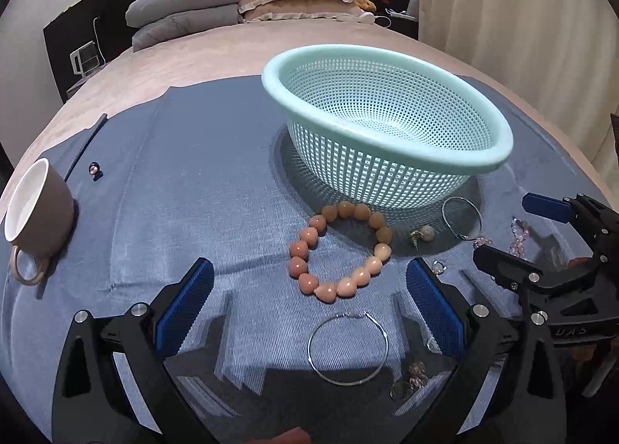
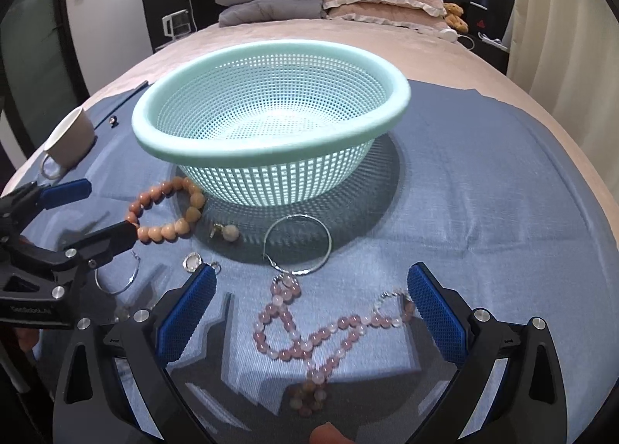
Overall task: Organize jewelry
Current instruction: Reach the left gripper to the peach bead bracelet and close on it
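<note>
Fingers of both grippers, left (image 1: pixel 309 312) and right (image 2: pixel 311 316), gape wide, empty; next, grasp jewelry for the basket (image 2: pixel 271 146).

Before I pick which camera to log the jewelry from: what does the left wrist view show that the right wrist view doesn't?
Only the left wrist view shows the whole silver hoop lying between the left gripper's open fingers; the right view hides most of it. Only the right wrist view shows the full pink bead necklace between the right gripper's open fingers; the left view catches just a bit. Both show the empty mint basket, orange bead bracelet, second hoop, pearl earring and mug.
</note>
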A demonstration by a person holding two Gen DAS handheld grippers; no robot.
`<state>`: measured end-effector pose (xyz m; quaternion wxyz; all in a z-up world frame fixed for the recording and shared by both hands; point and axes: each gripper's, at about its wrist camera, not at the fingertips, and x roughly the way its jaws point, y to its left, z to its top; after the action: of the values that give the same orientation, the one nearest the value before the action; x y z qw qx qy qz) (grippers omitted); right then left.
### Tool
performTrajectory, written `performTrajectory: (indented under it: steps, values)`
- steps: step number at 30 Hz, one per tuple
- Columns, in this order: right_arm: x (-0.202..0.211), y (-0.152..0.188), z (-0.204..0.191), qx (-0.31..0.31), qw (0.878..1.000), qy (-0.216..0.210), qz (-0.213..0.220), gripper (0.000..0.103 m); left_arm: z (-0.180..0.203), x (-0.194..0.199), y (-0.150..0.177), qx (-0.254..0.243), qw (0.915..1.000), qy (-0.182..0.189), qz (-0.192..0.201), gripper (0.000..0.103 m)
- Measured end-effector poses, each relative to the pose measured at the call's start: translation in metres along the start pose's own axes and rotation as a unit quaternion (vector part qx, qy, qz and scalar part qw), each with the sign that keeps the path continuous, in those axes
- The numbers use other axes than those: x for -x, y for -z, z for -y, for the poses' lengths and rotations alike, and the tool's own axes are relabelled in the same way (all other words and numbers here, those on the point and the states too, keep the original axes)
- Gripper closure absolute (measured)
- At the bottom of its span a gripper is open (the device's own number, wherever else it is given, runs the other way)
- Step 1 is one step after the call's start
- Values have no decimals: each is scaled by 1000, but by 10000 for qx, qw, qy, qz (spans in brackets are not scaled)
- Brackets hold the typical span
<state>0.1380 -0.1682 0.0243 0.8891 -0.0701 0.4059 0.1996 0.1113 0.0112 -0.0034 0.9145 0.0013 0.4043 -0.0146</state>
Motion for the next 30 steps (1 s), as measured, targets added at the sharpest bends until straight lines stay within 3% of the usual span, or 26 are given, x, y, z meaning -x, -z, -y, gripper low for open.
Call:
performTrajectory:
  steps: [6, 17, 18, 19, 20, 22, 23, 24, 27, 28, 30]
  values:
    - [-27, 5, 1, 77, 9993, 10, -359, 9, -1, -32, -4, -127, 9996, 94, -220, 6]
    - [-29, 8, 1, 91, 9994, 30, -337, 10, 5, -38, 5, -309, 9992, 0, -265, 6]
    - [-27, 8, 1, 61, 9995, 44, -297, 18, 4, -39, 5, -301, 9992, -3, -267, 5]
    - [-24, 9, 5, 9, 9996, 64, -262, 38, 4, -39, 5, -297, 9992, -29, -260, 6]
    - [-22, 9, 8, -49, 9997, 73, -232, 47, 4, -38, 5, -283, 9993, -63, -249, 7]
    - [-21, 9, 13, -108, 9997, 123, -203, 80, 4, -36, 6, -242, 9994, -109, -208, 18]
    - [-21, 9, 15, -133, 9996, 115, -200, 86, 4, -33, 7, -261, 9994, -111, -181, 22]
    - [-20, 9, 15, -146, 9997, 79, -176, 96, 6, -30, 7, -306, 9994, -92, -156, 34]
    - [-18, 9, 15, -87, 9999, 22, -130, 99, 13, -24, 9, -513, 9986, -15, -127, 70]
    - [-17, 9, 15, -83, 9999, 2, -117, 103, 17, -23, 10, -592, 9982, -15, -118, 77]
    - [-14, 10, 14, -64, 9999, -3, -98, 103, 21, -21, 12, -696, 9975, -78, -70, 78]
